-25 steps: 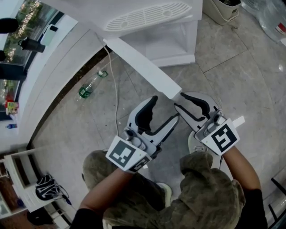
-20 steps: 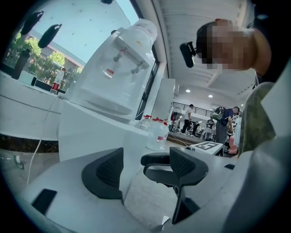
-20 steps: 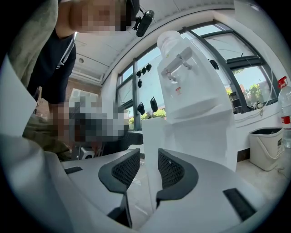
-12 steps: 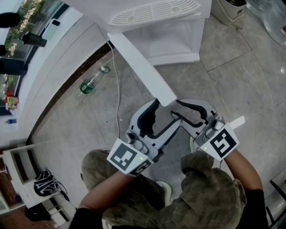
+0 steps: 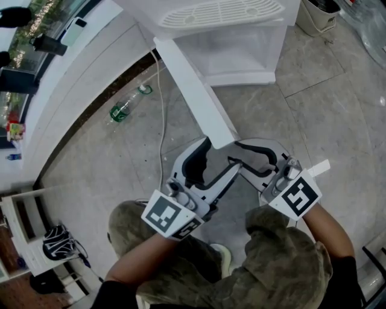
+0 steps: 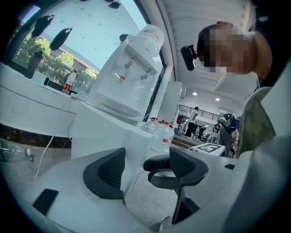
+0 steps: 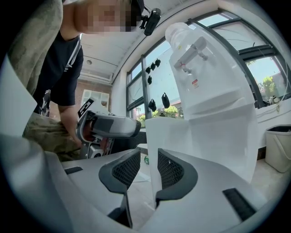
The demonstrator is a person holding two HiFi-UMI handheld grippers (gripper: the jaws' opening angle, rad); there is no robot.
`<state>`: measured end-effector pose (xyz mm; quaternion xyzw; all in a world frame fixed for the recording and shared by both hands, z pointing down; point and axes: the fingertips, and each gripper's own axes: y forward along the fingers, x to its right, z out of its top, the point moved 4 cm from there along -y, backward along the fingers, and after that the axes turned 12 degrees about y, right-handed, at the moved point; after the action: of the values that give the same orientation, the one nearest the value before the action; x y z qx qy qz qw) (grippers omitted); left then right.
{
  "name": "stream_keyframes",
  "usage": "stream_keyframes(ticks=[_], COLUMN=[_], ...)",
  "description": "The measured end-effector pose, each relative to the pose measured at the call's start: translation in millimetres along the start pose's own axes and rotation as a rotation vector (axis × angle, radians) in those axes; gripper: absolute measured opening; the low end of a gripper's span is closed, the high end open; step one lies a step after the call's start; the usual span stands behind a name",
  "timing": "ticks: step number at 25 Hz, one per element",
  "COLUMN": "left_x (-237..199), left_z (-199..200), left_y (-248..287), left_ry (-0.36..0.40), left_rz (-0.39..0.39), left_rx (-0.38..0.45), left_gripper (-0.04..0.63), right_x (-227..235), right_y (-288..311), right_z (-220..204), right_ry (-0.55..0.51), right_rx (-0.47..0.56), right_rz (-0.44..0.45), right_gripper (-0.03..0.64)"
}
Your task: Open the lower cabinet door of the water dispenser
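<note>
A person is working at the water dispenser (image 5: pixel 223 18), which is standing at 12 o'clock in the head view. Its lower cabinet door (image 5: pixel 193 90) is hanging open, slanting out toward 6 o'clock. The right tongs (image 7: pixel 149 168) are straddling the door's free edge, released: one pad is lying against the panel while a sliver of gap is showing at the other. The left tongs (image 6: pixel 146 168) are gaping wide and grasping nothing, the door edge just ahead. A green bottle (image 5: pixel 125 107) is lying on the floor (image 5: pixel 338 102) at 10 o'clock.
</note>
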<state>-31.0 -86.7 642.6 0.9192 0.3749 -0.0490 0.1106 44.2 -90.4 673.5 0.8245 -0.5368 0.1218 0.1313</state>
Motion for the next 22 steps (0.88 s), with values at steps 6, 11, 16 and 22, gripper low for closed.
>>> stream_keyframes(ticks=[6, 11, 16, 22], left_x=[-7.0, -11.5, -21.2, -23.3], left_z=[-1.7, -1.4, 1.2, 3.7], left_y=[-11.0, -18.1, -25.3, -23.1], left_ry=[-0.042, -0.077, -0.093, -0.087], left_rz=[0.066, 0.09, 0.138, 0.134], left_rx=[0.002, 0.011, 0.021, 0.021], left_gripper=[0.294, 0.293, 0.293, 0.293], right_x=[-8.4, -19.4, -29.0, -17.3], right_y=[9.6, 24.0, 35.1, 18.0], right_z=[-4.9, -9.1, -11.3, -11.2], right_ry=[-0.004, -0.059, -0.034, 0.09], right_rx=[-0.006, -0.036, -0.029, -0.007], right_rz=[0.036, 0.089, 0.101, 0.009], right_gripper=[0.091, 0.086, 0.077, 0.077])
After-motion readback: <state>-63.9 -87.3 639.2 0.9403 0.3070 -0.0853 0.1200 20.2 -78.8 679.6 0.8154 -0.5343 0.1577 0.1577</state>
